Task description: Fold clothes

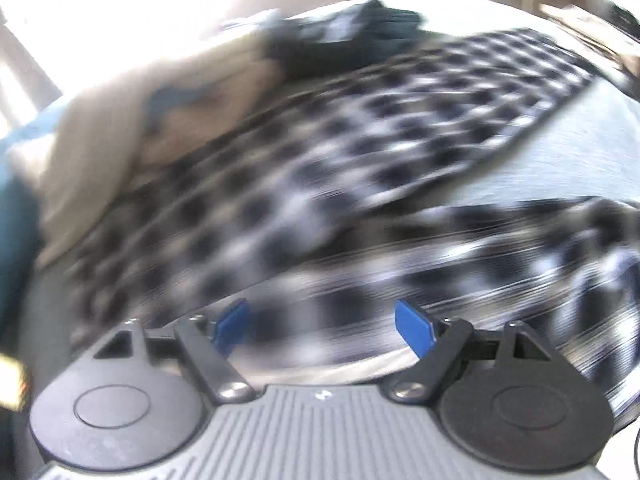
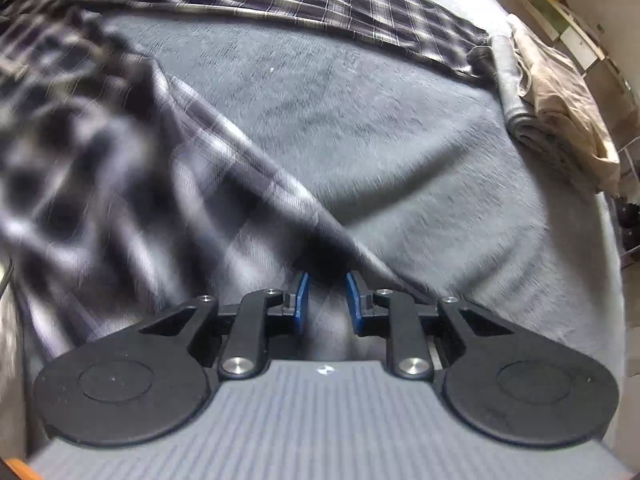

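With plaid cloth bunched between them, the jaws of my right gripper stand narrow and pinched on a fold of the checked shirt, which trails up and to the left from the grip across the grey blanket on the bed. My left gripper has its jaws wide apart with nothing between them, hanging over the same shirt; that view is badly smeared. I judge I am mid-fold, carrying one edge of the shirt over its body. Next I need the left jaws down on a matching edge or corner, so both sides travel together and land flat. Further off, a folded beige garment lies at the blanket's right edge, and dark clothes sit beyond the shirt.
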Demonstrator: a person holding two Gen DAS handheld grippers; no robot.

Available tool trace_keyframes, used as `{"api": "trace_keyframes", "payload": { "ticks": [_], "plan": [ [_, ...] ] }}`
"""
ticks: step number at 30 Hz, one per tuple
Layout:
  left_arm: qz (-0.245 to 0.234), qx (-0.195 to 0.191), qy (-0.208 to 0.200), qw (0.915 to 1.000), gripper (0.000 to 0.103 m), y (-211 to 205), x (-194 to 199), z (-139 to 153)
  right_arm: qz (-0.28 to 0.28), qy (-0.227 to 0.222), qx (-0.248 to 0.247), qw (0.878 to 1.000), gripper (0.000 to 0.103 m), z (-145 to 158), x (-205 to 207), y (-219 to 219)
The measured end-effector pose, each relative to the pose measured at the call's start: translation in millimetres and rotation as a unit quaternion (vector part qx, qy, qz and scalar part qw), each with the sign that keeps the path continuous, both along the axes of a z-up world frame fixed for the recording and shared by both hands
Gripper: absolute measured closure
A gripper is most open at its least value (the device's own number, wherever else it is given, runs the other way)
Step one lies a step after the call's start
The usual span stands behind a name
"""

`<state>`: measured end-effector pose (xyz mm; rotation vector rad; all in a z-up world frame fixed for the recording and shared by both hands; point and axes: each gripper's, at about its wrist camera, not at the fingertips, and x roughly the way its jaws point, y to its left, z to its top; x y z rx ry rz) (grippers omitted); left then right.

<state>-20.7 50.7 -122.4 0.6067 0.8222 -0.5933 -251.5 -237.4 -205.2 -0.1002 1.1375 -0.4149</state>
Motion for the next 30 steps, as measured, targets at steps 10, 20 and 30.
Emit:
{"api": "trace_keyframes", "payload": {
  "ticks": [10, 20, 30],
  "plan": [
    [-0.066, 0.037, 0.001, 0.9971, 0.022, -72.5, -26.1, -33.4, 0.042, 0.007, -0.040, 0.998, 0.070, 17.3, -33.9, -52.9],
    [-0.058, 0.033, -0.009, 0.9977, 0.022, -82.5, -21.2, -39.7, 0.111, 0.076, -0.031, 0.990, 0.103, -9.1, 15.9, -69.5],
    [-0.051, 0.026, -0.012, 0.9983, 0.021, -85.4, -3.6, -43.0, 0.084, 0.020, 0.027, 0.996, 0.098, 15.9, 19.6, -90.9]
  ]
}}
